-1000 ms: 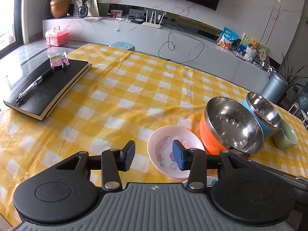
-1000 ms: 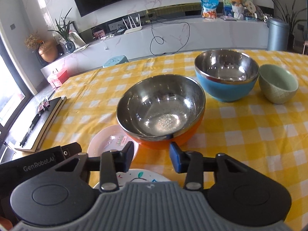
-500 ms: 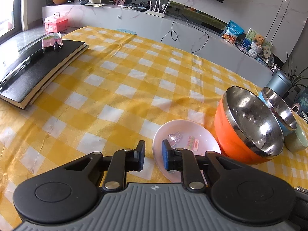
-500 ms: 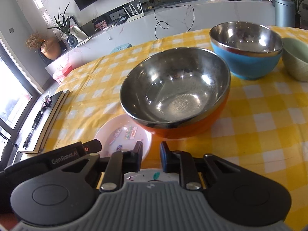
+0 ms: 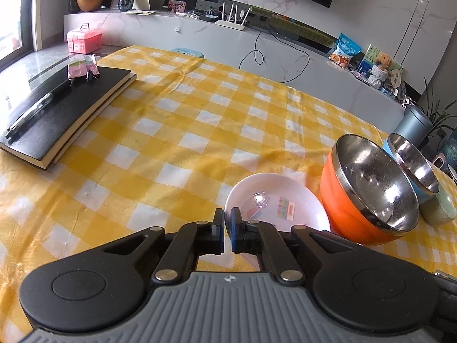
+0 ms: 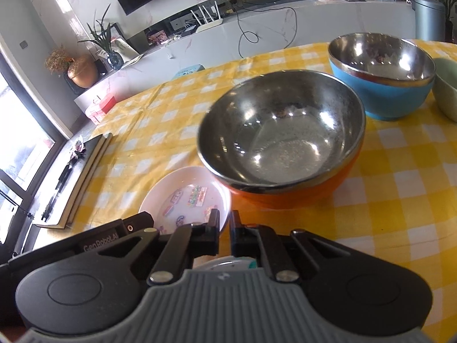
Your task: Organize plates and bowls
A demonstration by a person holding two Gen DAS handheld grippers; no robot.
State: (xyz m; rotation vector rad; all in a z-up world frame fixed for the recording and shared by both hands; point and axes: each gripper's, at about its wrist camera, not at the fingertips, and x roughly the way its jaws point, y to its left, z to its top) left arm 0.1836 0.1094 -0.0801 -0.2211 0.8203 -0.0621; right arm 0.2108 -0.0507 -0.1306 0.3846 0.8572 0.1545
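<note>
A small white plate [image 5: 280, 200] with sticker-like prints lies on the yellow checked tablecloth [image 5: 171, 143]. My left gripper [image 5: 227, 223] is shut, its tips right at the plate's near left rim, and I see nothing between its pads. My right gripper [image 6: 224, 224] is shut too, tips at the same plate's [image 6: 185, 197] near right rim. Under it shows part of a second patterned plate [image 6: 228, 264]. Right of the small plate stands an orange steel-lined bowl [image 6: 280, 143], then a blue steel-lined bowl [image 6: 382, 103] and a pale green bowl [image 6: 445, 91]. The left gripper's housing [image 6: 108, 237] shows beside the right one.
Two stacked black notebooks [image 5: 65, 111] with a pen and a pink packet [image 5: 82, 67] lie at the table's left edge. Beyond the table runs a low marble cabinet [image 5: 200, 34] with a router, cables and snack bags. A grey bin [image 5: 414, 125] stands at the far right.
Both grippers' jaws have closed from about half open to shut. The right gripper has come forward and lower, so the orange bowl and small plate look nearer. The bowls and plates have not moved.
</note>
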